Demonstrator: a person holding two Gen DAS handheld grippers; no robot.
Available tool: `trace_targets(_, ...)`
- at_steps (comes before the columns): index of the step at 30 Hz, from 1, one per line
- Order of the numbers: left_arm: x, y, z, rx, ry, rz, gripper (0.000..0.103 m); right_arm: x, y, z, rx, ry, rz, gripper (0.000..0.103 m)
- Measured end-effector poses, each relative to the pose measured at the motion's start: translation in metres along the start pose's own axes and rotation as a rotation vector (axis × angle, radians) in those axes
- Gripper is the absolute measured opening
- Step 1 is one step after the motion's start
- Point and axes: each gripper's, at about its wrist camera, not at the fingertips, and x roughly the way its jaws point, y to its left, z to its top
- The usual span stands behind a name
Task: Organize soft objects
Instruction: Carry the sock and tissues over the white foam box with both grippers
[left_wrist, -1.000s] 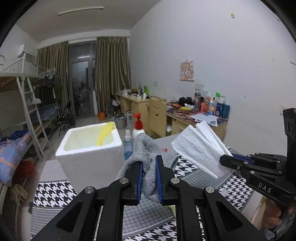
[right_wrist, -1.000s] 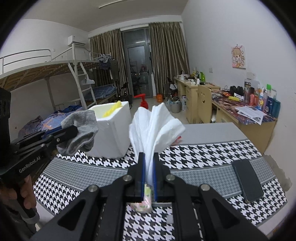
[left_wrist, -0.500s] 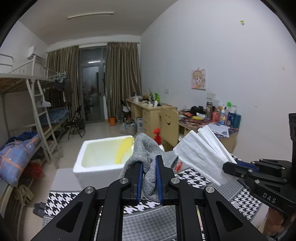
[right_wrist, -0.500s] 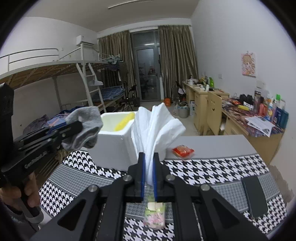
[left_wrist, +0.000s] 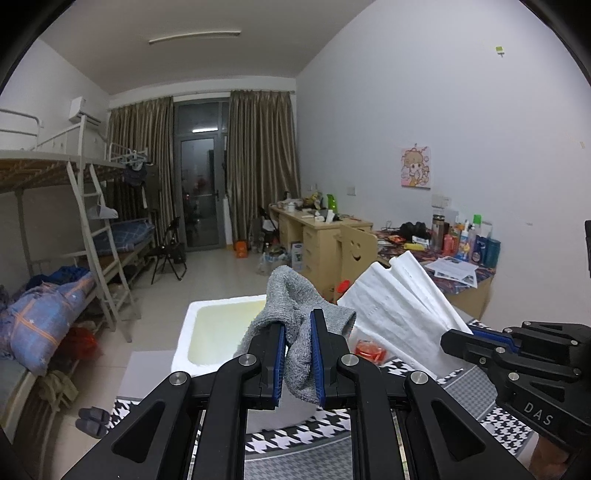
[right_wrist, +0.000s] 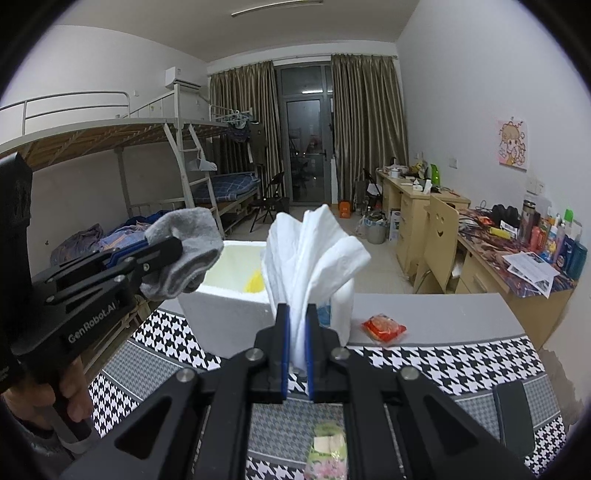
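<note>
Both hands have come up and fwd since the earlier frame; the foam box (left_wrist: 218, 332) now sits lower and closer in both views, w/ the table's checkered cloth (right_wrist: 443, 362) dropping away.

We have the left gripper (left_wrist: 297, 354) clamped on a grey sock (left_wrist: 295, 302), which bunches up above the pads and hangs a bit below. Right gripper (right_wrist: 296, 343) is pinched tight on a white tissue wad (right_wrist: 314, 258), fanned upward, long axis roughly vertical.

Key relation: box opening lies ahead of and below both sets of fingers. In the left view it's just left of the sock, so left looks nearer imo; the tissue is held right of the opening, over the box's right edge. A yellow item (right_wrist: 255, 282) is already inside.

We judge next = carry fwd over the rim, then release; the sock probably goes first. An orange packet (right_wrist: 384, 326) lies on the table right of the box, and a floral packet (right_wrist: 328, 454) lies near us.
</note>
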Motion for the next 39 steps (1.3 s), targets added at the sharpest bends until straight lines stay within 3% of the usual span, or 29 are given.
trace_targets(17, 0.029, 0.029, 0.009, -0.035, 0.023, 0.045, 0.014, 0.031, 0.019, 0.019, -0.035, 0.024, 0.015, 0.01)
trace_targets(39, 0.028, 0.072, 0.007, -0.065, 0.023, 0.115, 0.014, 0.096, 0.046, 0.042, -0.078, 0.112, 0.052, 0.01)
